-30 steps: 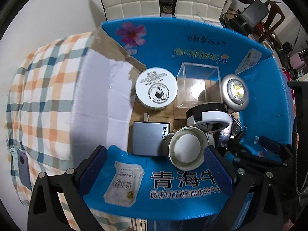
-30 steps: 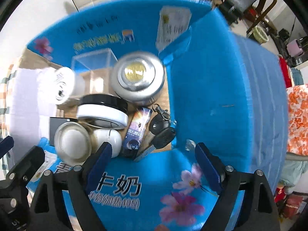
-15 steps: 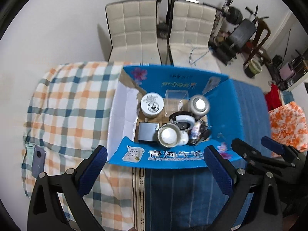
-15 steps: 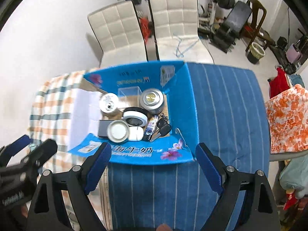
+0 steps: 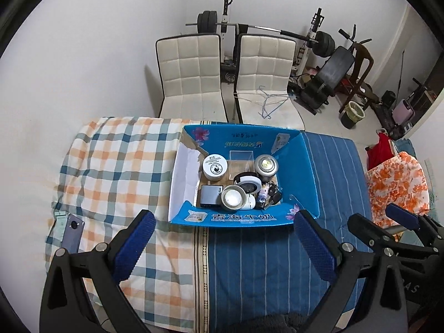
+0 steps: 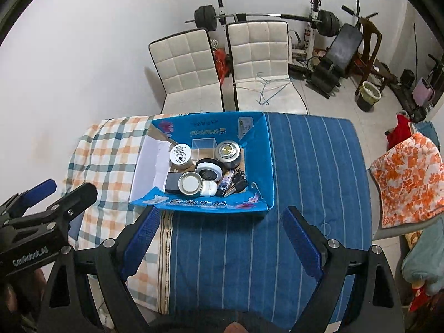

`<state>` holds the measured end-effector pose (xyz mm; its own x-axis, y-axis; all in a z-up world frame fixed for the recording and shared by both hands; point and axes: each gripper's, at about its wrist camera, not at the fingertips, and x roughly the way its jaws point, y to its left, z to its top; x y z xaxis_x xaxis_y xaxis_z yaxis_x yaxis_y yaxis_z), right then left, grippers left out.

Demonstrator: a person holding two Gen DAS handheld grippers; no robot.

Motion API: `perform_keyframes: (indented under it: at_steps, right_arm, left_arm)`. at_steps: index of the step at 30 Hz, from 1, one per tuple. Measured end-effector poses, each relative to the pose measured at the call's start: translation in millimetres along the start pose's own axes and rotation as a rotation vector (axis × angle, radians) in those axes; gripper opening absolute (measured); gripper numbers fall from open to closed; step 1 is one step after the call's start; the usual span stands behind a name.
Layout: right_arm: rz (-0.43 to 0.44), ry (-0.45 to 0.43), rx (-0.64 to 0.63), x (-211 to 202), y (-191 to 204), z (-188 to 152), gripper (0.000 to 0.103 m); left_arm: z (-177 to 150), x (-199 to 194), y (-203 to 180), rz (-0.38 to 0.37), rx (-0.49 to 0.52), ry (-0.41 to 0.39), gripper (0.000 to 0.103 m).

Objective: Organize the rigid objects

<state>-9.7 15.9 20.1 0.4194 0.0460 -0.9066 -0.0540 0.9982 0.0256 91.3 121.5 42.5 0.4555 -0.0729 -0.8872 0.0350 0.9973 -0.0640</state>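
Above the blue box [image 5: 302, 166], both tongs [image 5: 223, 238] [image 6: 222, 238] have pulled farther back.

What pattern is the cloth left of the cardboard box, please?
Orange, teal and white plaid cloth, clearest in the left wrist view.

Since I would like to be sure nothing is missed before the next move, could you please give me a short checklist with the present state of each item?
1. Left gripper open and holding nothing: ok.
2. Right gripper open and holding nothing: ok.
3. Both grippers clear of the blue box, above the bed: ok.
4. Items inside the box: white round tin, clear plastic case, silver puck light, grey charger, keys all in: ok.
5. Nothing rigid left outside the box: not ok, a phone lies on the checked sheet.
6. Items sitting stable in the box: cannot tell, several overlap.
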Motion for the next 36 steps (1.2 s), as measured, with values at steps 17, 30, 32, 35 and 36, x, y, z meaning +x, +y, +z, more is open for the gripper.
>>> perform_keyframes:
  at_steps: [17, 30, 32, 35, 36]
  right_arm:
    - [-0.066, -0.032, -0.005, -7, -7, -3, 0.094]
    - [-0.126, -0.049, -0.013, 8, -12, 5, 0.094]
    - [-0.126, -0.054, -0.014, 7, -12, 6, 0.094]
    - [-0.136, -0.062, -0.020, 6, -11, 8, 0.094]
    - [-0.144, -0.069, -0.023, 5, -10, 8, 0.094]
  left_arm:
    - [-13, -17, 4, 0.025, -0.020, -0.026, 0.103]
    - [-17, -2, 7, 0.047, -0.042, -0.008, 0.103]
    - [-16, 0, 7, 0.048, -0.041, -0.008, 0.103]
    - [-16, 1, 10, 0.055, -0.040, -0.019, 0.103]
    - [-15, 1, 11, 0.059, -0.044, -0.026, 0.103]
